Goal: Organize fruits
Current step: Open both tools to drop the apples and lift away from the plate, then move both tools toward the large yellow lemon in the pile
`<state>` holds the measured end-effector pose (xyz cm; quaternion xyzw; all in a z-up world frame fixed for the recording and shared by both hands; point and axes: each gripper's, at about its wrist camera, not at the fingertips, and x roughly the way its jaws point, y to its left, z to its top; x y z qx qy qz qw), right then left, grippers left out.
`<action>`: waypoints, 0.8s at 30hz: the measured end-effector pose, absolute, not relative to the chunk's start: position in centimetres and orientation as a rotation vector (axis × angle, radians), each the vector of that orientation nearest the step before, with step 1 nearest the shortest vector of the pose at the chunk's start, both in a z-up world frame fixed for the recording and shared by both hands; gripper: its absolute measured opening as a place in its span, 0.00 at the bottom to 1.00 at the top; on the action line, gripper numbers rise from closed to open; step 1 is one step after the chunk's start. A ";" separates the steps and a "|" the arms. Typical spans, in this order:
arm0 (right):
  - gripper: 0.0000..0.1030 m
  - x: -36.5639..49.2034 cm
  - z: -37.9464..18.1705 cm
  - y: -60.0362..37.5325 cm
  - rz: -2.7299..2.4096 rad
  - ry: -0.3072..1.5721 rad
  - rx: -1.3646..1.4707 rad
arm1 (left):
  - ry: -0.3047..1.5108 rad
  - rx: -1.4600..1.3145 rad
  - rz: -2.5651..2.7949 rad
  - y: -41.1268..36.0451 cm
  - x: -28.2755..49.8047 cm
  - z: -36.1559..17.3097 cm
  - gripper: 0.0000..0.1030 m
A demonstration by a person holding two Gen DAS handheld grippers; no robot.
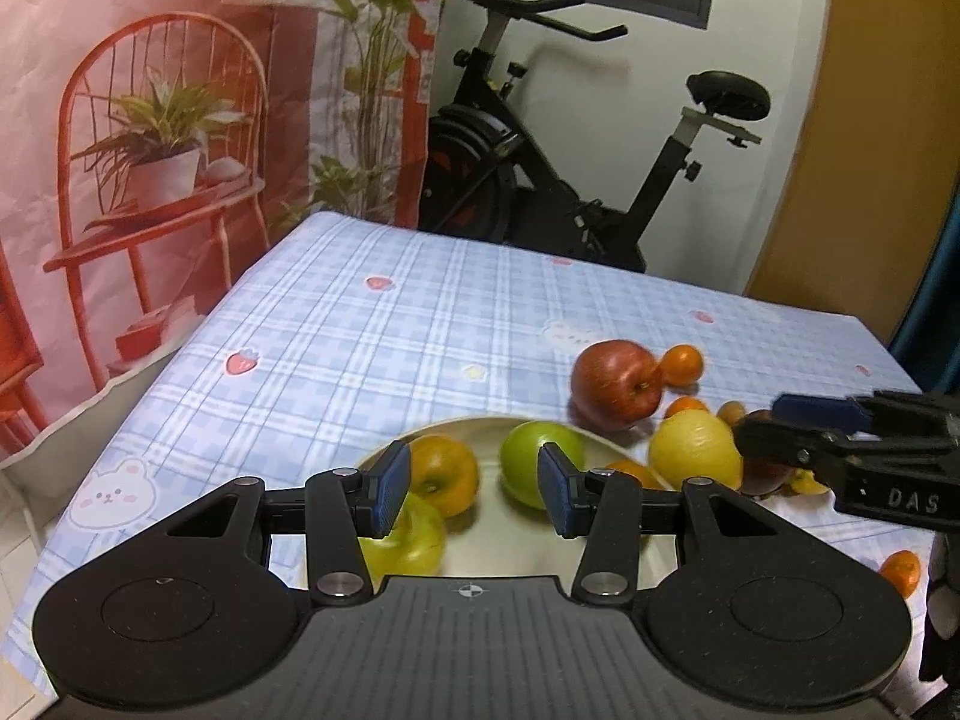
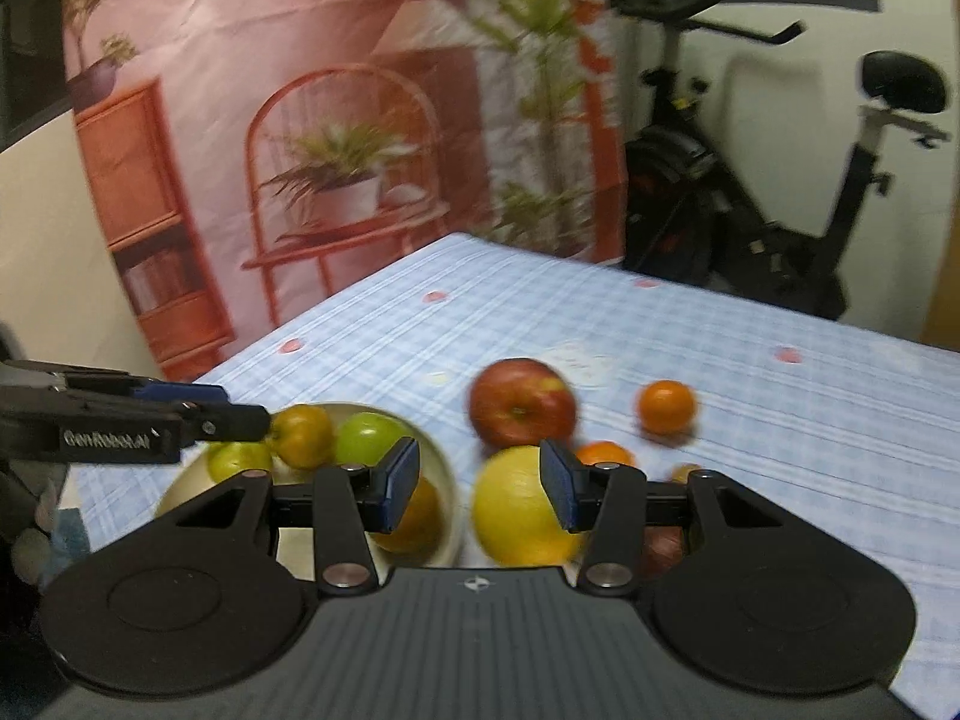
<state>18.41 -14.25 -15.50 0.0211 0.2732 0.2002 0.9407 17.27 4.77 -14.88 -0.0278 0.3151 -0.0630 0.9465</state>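
Both grippers are empty, jaws apart with nothing between the pads. My left gripper (image 1: pixel 474 489) hangs over the bowl (image 1: pixel 600 438) at lower centre of its view; my right gripper (image 2: pixel 479 483) sits low in its own view, just right of the bowl (image 2: pixel 447 480).

What I judge the next move turns on: the lemon (image 2: pixel 522 507) lies straight ahead of the right gripper, partly between its pads and just beside the bowl's right rim. The right hand is clearly the nearer one, so I'd take it with that.

It looks large, round, smooth and yellow, with no clear long axis, and wide against the jaw gap, so I may need to open further.

Beyond it on the surface (image 2: pixel 780 420) sit a red apple (image 2: pixel 521 402) and tangerines, one (image 2: pixel 666 407) toward the right. Green apples (image 1: pixel 537 462) and a yellow-orange one (image 1: pixel 443 474) are already in the bowl.
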 end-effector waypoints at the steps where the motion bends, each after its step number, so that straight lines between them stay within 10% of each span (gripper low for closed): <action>1: 0.46 17.8 -15.5 -14.8 0.391 0.548 0.046 | 0.638 -0.054 -0.134 4.5 17.1 -14.8 0.48; 24: 0.46 14.3 -17.1 -21.8 0.186 0.531 0.126 | 0.618 -0.018 -0.266 -1.1 17.1 -14.5 0.48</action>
